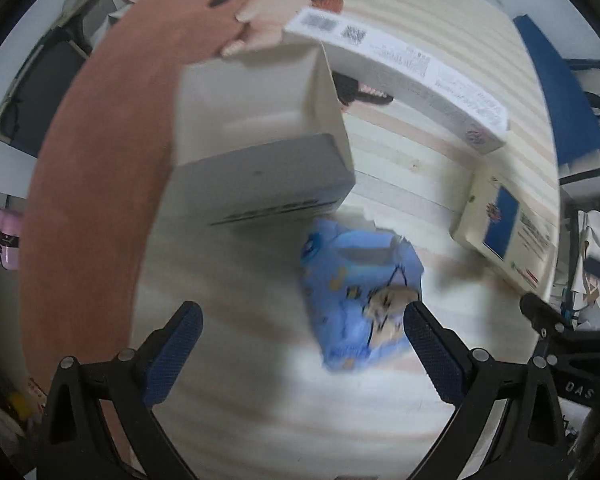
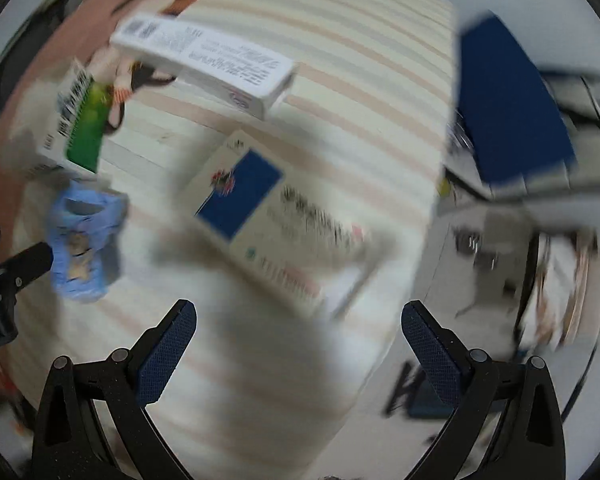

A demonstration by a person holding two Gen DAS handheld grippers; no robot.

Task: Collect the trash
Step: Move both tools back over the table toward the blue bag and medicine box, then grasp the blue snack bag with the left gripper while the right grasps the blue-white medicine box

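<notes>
Blue crumpled wrapper (image 1: 360, 292) sits just ahead of the left gripper (image 1: 300, 344), jaws wide open, holding nothing. Right gripper (image 2: 300, 344) also gapes empty over the striped worktop (image 2: 360, 60).

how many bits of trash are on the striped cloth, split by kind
Cardboard boxes: 3 — the open white box, the long white box, the flat box with a blue panel
Crumpled blue wrappers: 1 — the blue wrapper, which lies between the fingers of the open left gripper
Total: 4
</notes>
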